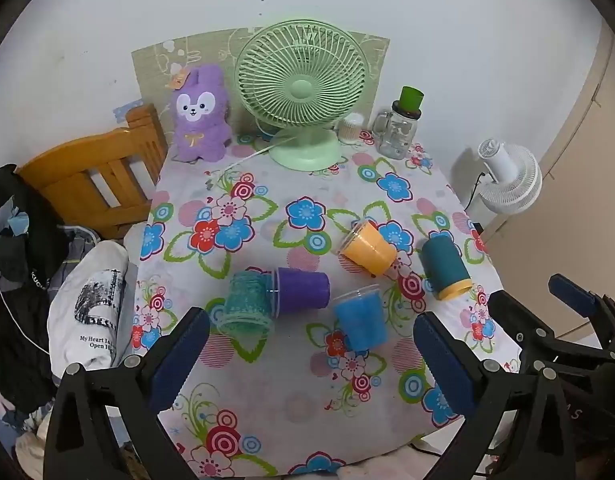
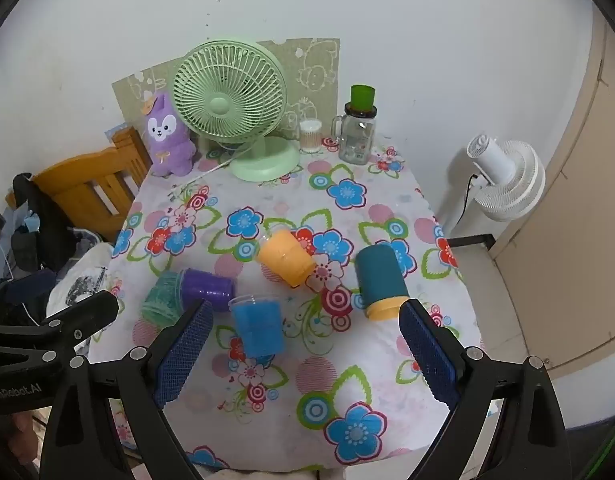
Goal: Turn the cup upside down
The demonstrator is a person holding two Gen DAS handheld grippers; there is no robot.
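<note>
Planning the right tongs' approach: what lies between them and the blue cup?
Only bare floral tablecloth between right tongs and blue cup, per right wrist view.

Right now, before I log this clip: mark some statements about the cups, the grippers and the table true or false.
1. Both grippers are open and empty. True: left gripper, right gripper.
2. The blue cup is held by a gripper. False: it rests on the tablecloth.
3. The purple cup lies on its side. True.
4. The green fan stands nearest the grippers. False: it stands at the far edge by the wall.
5. The teal cup has a yellow rim. True.
</note>
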